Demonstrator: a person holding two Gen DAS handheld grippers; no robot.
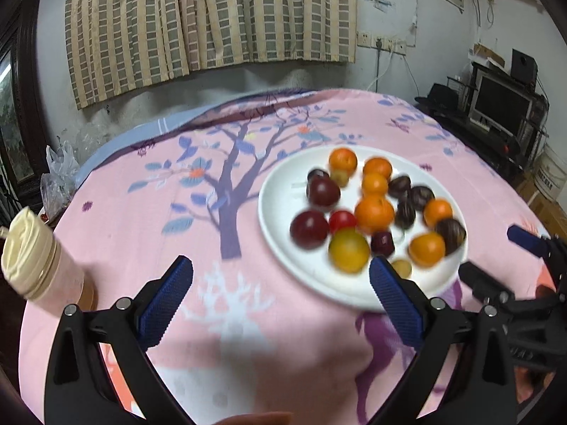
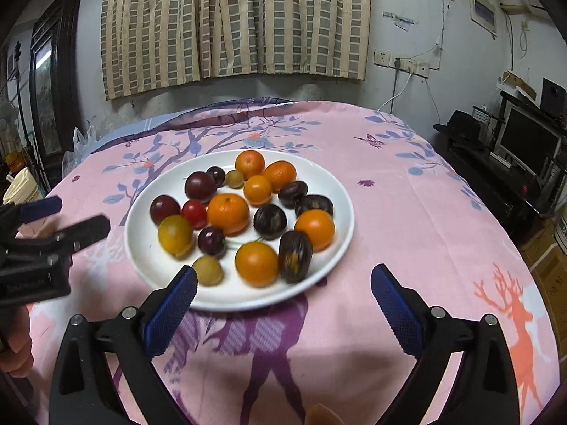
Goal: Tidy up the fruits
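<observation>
A white plate [image 2: 241, 297] on the pink tablecloth holds several mixed fruits: orange mandarins [image 2: 228, 213], dark red plums [image 2: 200, 186], a small red tomato [image 2: 194, 213], yellow fruits [image 2: 175, 235] and dark brown ones [image 2: 295, 255]. My right gripper [image 2: 283, 276] stands open over the plate's near rim with nothing between its fingers. My left gripper [image 1: 281, 269] is open too, just left of the plate [image 1: 280, 191], and it holds nothing. Each gripper shows in the other's view: the left gripper [image 2: 71, 217] beside the plate's left edge, the right gripper [image 1: 496, 258] at its right edge.
A jar with a cream lid [image 1: 32, 258] stands at the table's left edge, with plastic bags [image 1: 60, 170] behind it. A monitor on a dark stand [image 2: 528, 145] is off to the right. A person's hand [image 2: 14, 347] grips the left tool.
</observation>
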